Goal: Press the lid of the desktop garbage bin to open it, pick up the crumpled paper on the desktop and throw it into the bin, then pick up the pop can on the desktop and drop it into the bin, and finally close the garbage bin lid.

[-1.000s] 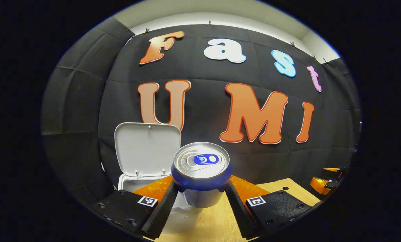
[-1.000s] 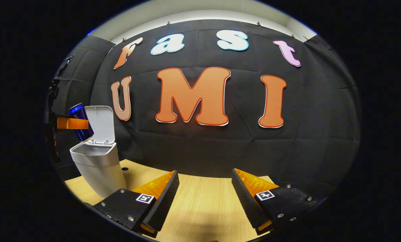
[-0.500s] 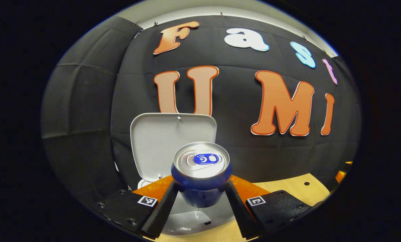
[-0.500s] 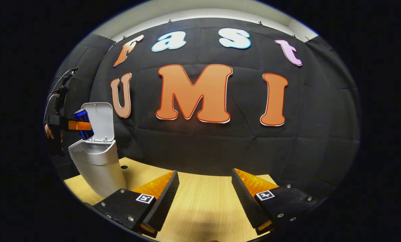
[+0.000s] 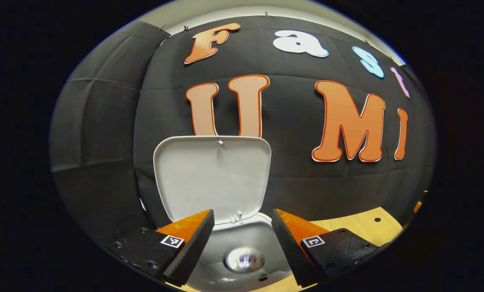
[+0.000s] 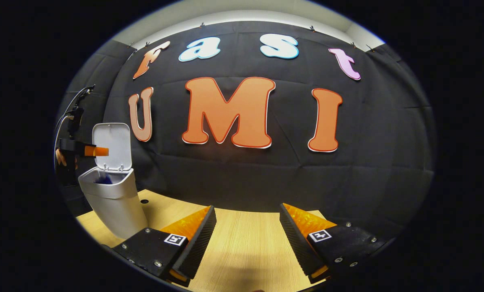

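The white desktop bin (image 5: 262,222) stands with its lid (image 5: 211,178) swung upright against the booth wall. The pop can (image 5: 244,258) lies inside the bin, its silver top facing up. My left gripper (image 5: 242,213) hovers open right above the bin's mouth, nothing between its fingers. In the right gripper view the bin (image 6: 114,205) is at the far left with its lid (image 6: 112,145) raised, the blue can (image 6: 103,181) shows just inside the rim, and the left gripper (image 6: 94,151) hangs over it. My right gripper (image 6: 247,209) stays open over the wooden table (image 6: 246,251).
The black booth wall rises close behind the bin. A small round hole (image 6: 144,201) marks the tabletop just right of the bin. A hand (image 6: 59,158) holds the left gripper at the far left edge.
The left gripper carried the can over the bin, opened, and the can dropped inside. The right gripper has barely moved.
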The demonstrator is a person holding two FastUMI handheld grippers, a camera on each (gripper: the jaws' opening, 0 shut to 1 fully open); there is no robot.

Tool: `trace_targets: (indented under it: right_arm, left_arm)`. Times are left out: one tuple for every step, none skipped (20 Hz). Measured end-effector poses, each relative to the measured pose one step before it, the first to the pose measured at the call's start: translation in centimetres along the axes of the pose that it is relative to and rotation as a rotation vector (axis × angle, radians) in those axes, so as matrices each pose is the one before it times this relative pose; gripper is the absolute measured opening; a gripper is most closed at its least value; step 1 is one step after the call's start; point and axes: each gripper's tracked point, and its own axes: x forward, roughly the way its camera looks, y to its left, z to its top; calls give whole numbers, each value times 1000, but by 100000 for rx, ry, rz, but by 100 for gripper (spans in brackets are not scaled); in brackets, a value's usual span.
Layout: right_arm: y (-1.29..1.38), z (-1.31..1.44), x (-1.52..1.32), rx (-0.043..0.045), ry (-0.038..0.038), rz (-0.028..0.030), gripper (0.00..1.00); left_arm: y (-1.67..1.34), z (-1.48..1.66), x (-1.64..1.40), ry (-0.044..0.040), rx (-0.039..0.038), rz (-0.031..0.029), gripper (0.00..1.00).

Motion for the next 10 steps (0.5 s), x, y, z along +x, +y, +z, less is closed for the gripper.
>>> trace_targets:
  right_arm:
    - [32, 47, 5, 163, -61, 139, 94]
    - [-61, -13, 13, -50, -217, 89, 94]
    - [-21, 67, 28, 1, -73, 253, 94]
    - [-2, 25, -56, -68, -74, 46, 94]
    - [46, 112, -26, 188, -272, 328, 94]
    - [61, 102, -22, 121, -144, 61, 94]
    - [-5, 77, 56, -57, -236, 92, 94]
    - [-57, -6, -42, 94, -87, 5, 94]
    - [-104, 2, 10, 113, -128, -39, 94]
    - [-34, 116, -34, 309, -244, 122, 94]
  left_arm:
    - [261, 854, 12, -1066, -295, 527, 90]
    - [247, 1048, 32, -1302, -798, 152, 91]
    - [235, 1275, 13, -1758, -1232, 233, 91]
    - [372, 1215, 68, -1678, -877, 750, 91]
    - [282, 1175, 74, -1797, -768, 363, 91]
    - [73, 1375, -94, -2130, -625, 157, 91]
    - [229, 1245, 295, -1431, -706, 191, 92]
    - [263, 1247, 218, -1673, -144, 436, 92]
    - [473, 1012, 380, -497, 613, 1337, 93]
    - [419, 805, 513, -430, 574, 1075, 92]
